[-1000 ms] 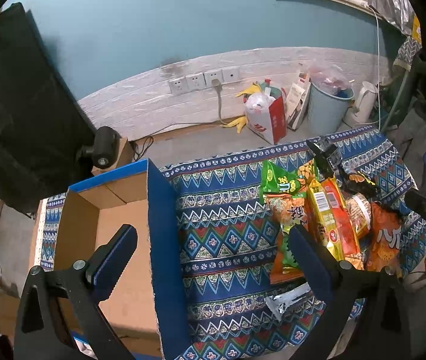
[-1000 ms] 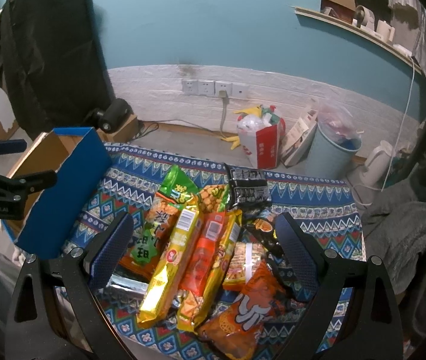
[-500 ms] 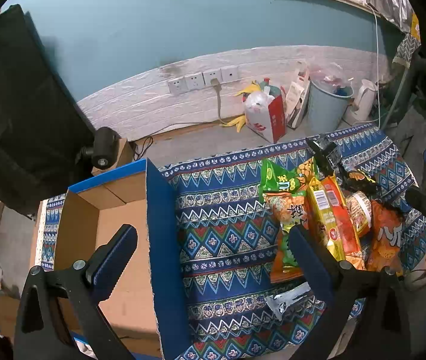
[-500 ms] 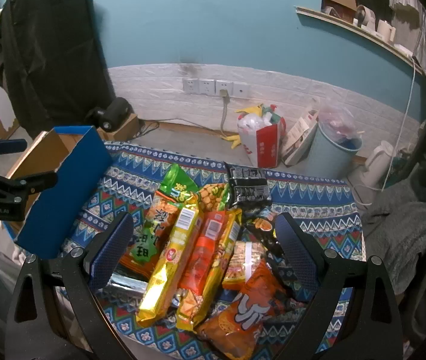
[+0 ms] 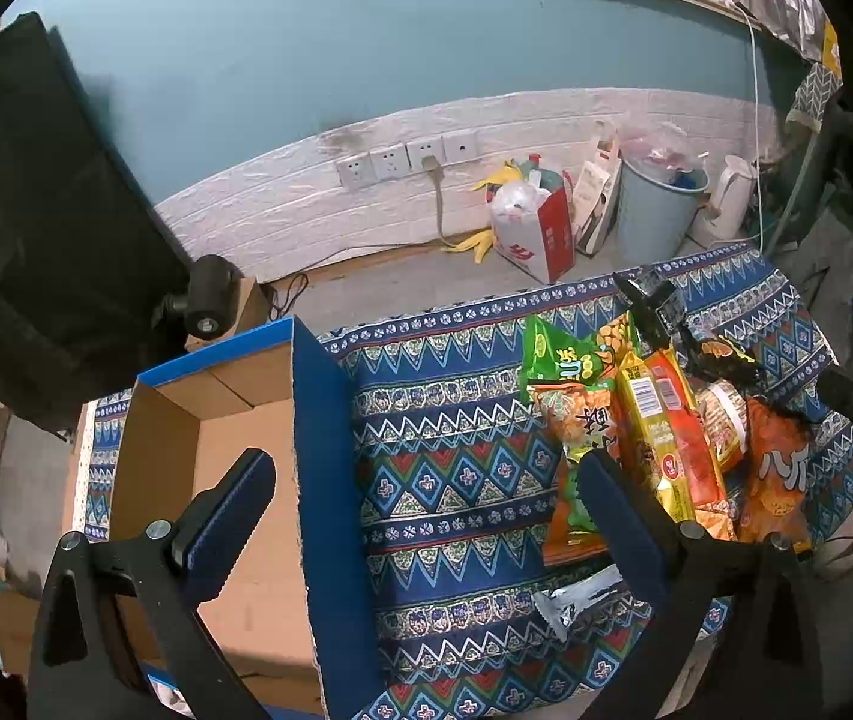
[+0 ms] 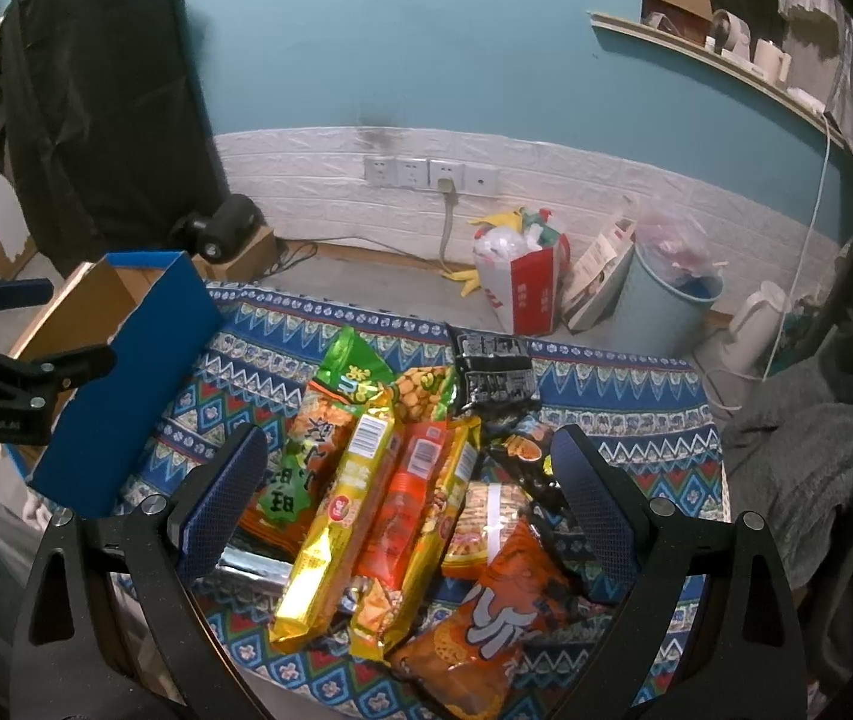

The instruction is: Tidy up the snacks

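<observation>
Nothing is packed yet: both grippers, right [image 6: 402, 498] and left [image 5: 426, 516], hover with fingers spread; next, pinch a snack [image 6: 336, 516] for the box [image 5: 246, 480].

A teal wall [image 6: 426, 48] is rising above a band of white brick-pattern panelling [image 6: 318, 180] carrying a row of sockets [image 6: 429, 173]. A grey floor [image 5: 402, 282] is running along its base, where a pale blue bin [image 6: 669, 300] is standing beside a red-and-white bag [image 6: 525, 291]. A shelf [image 6: 720, 63] is crossing the upper right
</observation>
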Demonstrator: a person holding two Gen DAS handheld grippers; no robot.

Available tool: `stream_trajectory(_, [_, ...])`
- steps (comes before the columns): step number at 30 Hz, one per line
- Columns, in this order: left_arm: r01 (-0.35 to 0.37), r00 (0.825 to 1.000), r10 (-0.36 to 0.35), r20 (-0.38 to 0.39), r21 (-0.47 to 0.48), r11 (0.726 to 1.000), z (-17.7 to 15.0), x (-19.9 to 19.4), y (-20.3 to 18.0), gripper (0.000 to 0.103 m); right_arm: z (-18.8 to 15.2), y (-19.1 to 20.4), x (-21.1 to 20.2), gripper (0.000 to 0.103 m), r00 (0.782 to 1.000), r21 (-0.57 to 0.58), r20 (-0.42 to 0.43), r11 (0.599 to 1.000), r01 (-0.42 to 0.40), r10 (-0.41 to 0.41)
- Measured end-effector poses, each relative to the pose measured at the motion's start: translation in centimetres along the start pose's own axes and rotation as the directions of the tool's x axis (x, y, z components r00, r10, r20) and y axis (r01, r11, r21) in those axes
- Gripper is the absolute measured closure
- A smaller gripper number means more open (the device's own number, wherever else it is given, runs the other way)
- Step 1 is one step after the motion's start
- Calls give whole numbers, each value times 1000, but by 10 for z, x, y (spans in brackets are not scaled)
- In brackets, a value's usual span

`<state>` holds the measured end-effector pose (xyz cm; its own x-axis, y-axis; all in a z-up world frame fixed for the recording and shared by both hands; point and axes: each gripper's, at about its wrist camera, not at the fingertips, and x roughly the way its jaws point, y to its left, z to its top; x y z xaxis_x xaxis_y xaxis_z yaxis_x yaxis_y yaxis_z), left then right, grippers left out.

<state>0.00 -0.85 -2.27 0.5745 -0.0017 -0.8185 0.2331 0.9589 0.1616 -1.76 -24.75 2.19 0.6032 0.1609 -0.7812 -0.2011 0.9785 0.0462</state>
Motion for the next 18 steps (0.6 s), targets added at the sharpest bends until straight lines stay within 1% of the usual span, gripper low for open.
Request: stream_trajectory(18, [-6,1000,6,-5,10,1000,-1,2,-8,1,0,-4,1,9,1000,-2,-7,1000,14,-14])
